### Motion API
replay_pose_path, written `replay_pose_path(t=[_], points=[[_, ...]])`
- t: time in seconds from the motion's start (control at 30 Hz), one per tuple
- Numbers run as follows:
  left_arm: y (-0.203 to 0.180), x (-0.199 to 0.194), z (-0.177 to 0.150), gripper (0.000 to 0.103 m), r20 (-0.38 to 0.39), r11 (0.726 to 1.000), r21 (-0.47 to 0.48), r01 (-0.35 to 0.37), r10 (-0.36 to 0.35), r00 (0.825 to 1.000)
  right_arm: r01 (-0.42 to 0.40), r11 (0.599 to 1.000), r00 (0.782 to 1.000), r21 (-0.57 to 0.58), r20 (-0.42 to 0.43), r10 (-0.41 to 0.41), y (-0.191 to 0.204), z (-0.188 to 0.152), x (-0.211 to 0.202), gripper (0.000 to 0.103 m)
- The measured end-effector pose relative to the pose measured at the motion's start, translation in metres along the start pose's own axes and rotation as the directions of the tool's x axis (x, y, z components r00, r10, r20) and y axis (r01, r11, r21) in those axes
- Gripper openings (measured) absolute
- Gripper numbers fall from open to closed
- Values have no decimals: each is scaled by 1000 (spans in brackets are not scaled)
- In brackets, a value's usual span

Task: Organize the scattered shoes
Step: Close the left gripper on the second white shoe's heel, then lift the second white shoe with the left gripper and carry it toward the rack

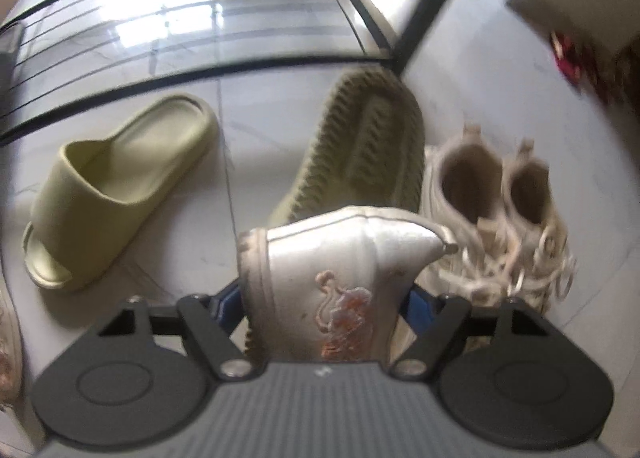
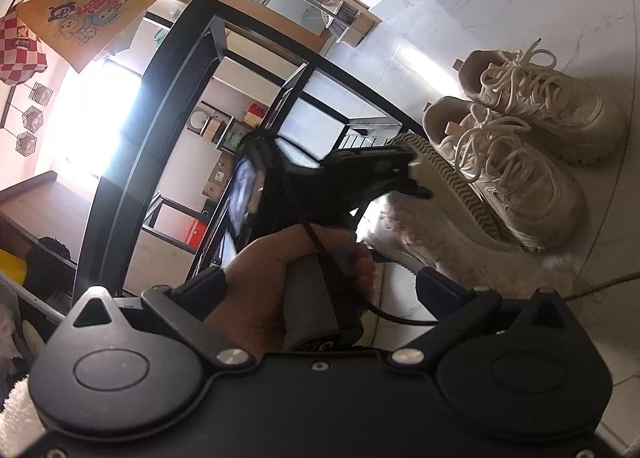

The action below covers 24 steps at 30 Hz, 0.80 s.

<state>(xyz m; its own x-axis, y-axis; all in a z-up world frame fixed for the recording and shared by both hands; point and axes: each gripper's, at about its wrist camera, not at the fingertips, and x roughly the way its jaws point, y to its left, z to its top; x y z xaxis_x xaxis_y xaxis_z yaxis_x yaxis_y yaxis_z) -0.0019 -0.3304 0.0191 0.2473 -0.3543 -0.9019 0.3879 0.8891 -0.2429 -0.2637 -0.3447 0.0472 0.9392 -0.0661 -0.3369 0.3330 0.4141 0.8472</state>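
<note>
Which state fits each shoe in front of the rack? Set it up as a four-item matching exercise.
Things:
1. left green slide
2. middle green slide
3. white embroidered shoe
4. cream laced sneakers

States:
A. gripped in the left tongs
B. turned sole up
C. standing side by side as a pair
D. sole down on the floor, alone

Pairs: 1-D, 2-B, 3-A, 4-C.
</note>
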Motion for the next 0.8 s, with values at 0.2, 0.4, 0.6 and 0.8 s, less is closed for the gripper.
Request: replay_pose_path(t=[0.2, 0.4, 0.6, 0.8], points=[[13, -21, 5, 73, 145, 998, -55, -23, 30, 989, -15, 1000, 1000, -22, 13, 16, 3, -1, -2, 103], [40, -42, 17, 73, 250, 995, -80, 57, -35, 968, 2, 1000, 1000, -1, 2, -2, 0, 1, 0, 103], [49, -82, 16, 72, 381, 996, 77, -42, 9, 924, 8, 1000, 1000, -6, 4, -8, 1, 1, 0, 103], [95, -120, 19, 72, 420, 1000, 18, -6, -2, 908, 15, 1000, 1000, -9, 11, -15, 2, -1, -2, 103]])
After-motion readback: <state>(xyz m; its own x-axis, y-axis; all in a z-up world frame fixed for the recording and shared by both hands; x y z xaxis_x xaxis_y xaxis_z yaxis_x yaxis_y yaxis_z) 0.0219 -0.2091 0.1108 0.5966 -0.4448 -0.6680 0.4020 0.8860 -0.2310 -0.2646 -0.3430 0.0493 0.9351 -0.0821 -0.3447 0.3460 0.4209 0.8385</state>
